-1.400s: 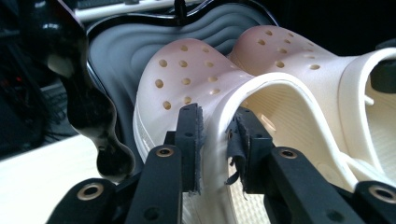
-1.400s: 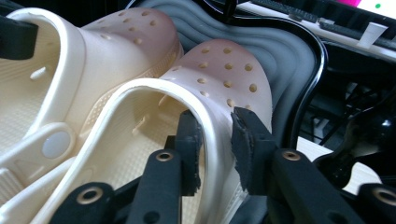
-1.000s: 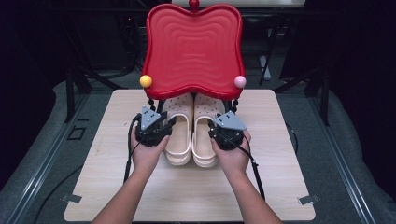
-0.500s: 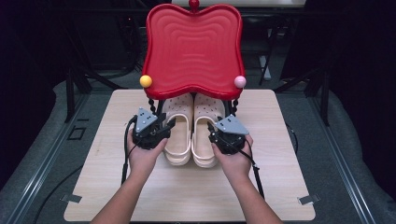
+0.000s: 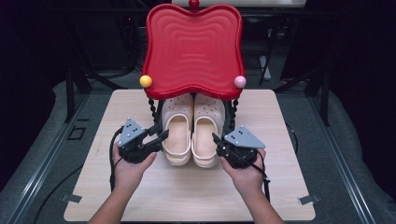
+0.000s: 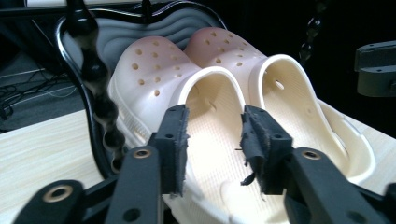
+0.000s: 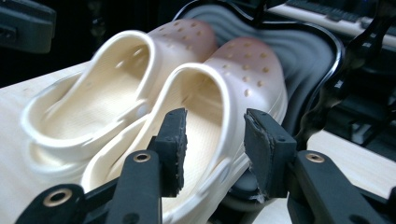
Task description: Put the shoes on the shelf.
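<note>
High view: a pair of cream clogs stands side by side, toes tucked under a red wavy-rimmed tray raised on black beaded legs, on a light wooden table.

The left gripper, at 9 o'clock of the pair, and the right gripper, at 3 o'clock, each sit in a hand just beside a clog's heel, jaws parted and gripping nothing. A yellow ball and a pink ball mark the tray's front corners. Grey floor and dark stands surround the table. The left gripper view shows the left clog's perforated toe and ribbed footbed between spread jaws; the right gripper view shows the right clog's rim between its jaws and the tray's dark underside.
</note>
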